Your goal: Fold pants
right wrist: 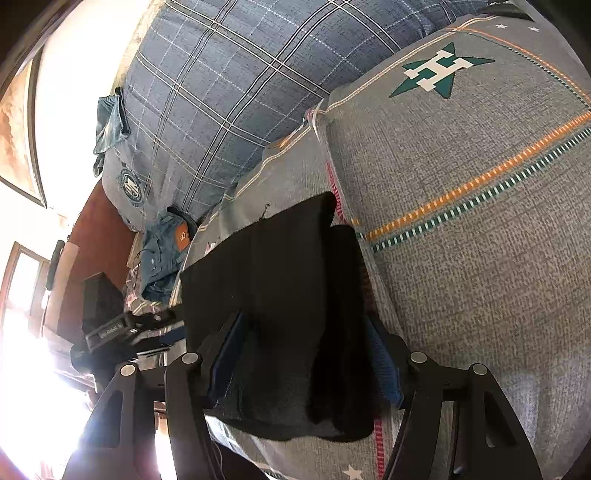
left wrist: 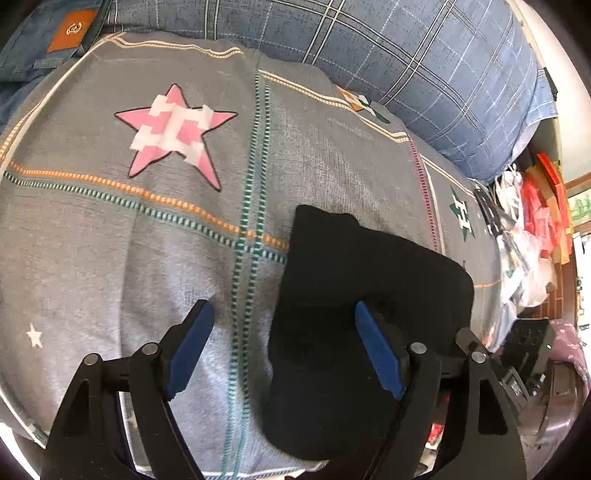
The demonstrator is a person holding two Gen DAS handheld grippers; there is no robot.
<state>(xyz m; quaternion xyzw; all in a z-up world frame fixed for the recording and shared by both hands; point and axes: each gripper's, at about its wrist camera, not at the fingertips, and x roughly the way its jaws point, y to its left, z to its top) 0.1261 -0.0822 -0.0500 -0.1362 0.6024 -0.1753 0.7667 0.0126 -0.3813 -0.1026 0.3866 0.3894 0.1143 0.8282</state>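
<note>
The black pants [left wrist: 354, 325] lie folded into a compact bundle on the grey star-patterned bedsheet [left wrist: 110, 240], near the bed's front edge. My left gripper [left wrist: 284, 325] is open; its left finger hangs over bare sheet and its right finger [left wrist: 376, 350] sits over the pants. In the right wrist view the pants [right wrist: 273, 302] show stacked layers. My right gripper [right wrist: 306, 350] is open with its fingers on either side of the bundle's near end, not closed on it. The left gripper [right wrist: 125, 328] shows beyond the bundle's left side.
A blue plaid quilt [left wrist: 424, 66] is heaped along the far side of the bed. Folded blue jeans with a tan patch [left wrist: 70, 33] lie at the far corner. Bags and red boxes [left wrist: 532, 221] clutter the floor beyond the bed's edge.
</note>
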